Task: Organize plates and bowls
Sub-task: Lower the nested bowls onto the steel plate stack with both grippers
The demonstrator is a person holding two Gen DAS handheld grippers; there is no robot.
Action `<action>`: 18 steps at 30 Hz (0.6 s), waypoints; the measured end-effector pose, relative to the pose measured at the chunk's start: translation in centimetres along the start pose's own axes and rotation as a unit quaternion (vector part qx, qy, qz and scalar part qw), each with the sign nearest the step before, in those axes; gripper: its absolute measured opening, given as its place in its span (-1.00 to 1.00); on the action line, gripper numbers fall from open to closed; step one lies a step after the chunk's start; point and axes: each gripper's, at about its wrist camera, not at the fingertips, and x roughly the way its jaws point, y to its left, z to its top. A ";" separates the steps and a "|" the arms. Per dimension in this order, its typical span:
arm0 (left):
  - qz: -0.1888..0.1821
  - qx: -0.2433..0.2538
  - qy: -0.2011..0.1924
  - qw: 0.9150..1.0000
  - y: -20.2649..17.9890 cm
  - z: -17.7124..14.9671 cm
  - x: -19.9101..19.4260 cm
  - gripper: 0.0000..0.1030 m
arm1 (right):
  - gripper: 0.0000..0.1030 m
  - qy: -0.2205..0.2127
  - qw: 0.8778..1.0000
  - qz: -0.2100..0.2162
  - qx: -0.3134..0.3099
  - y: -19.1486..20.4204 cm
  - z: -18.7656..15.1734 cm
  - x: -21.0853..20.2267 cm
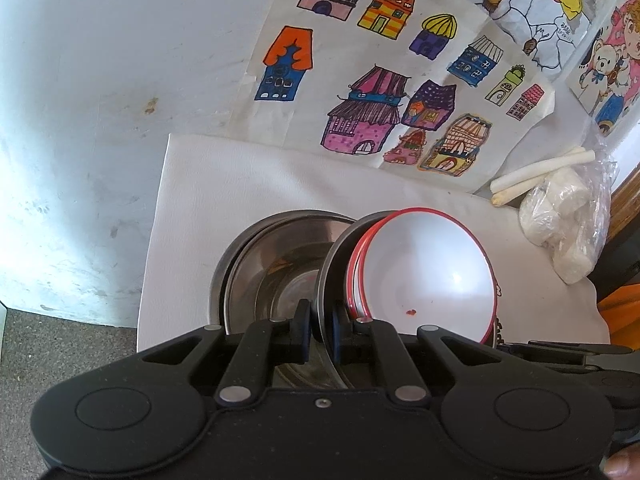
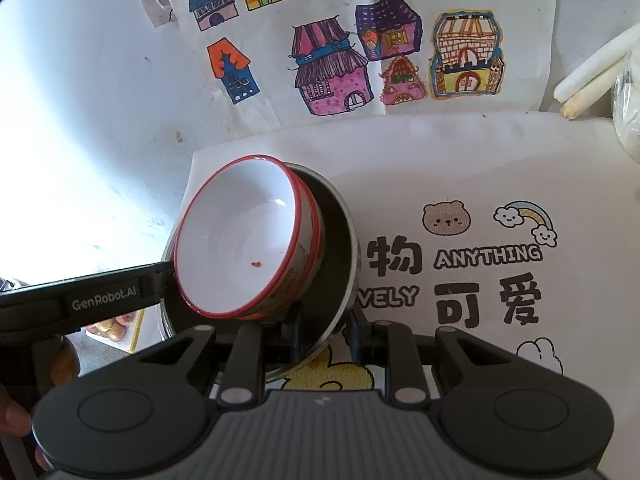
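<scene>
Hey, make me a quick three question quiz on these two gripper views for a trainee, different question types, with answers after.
1. True or false: the white bowl with a red rim sits inside a steel bowl.
2. Multiple choice: the left gripper has its fingers on either side of A) a chalk stick, B) a steel bowl's rim, C) a drawing.
3. Fill in: inside the white bowl there is a small ____ speck.

Key: 1 true; 2 B; 3 red.

A home: children's house drawings (image 1: 372,80) taped on the wall.
</scene>
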 end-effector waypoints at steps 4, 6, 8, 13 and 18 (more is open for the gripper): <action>0.000 -0.002 0.001 1.000 0.1 0.0 0.0 -0.83 | -0.50 0.000 1.000 -0.002 -0.002 0.1 0.0 0.0; 0.000 -0.003 0.002 1.000 0.2 0.0 0.0 -0.83 | -0.50 0.000 1.000 -0.006 -0.008 0.3 0.0 0.0; 0.001 -0.004 0.002 1.000 0.3 0.0 0.0 -0.83 | -0.50 0.001 1.000 -0.009 -0.012 0.4 0.0 0.1; 0.001 -0.009 0.004 1.000 0.5 0.1 0.0 -0.83 | -0.50 0.000 0.999 -0.022 -0.028 1.2 0.2 0.1; 0.002 -0.015 0.004 1.000 0.9 0.2 -0.1 -0.83 | -0.50 0.002 0.999 -0.027 -0.039 1.7 0.7 0.2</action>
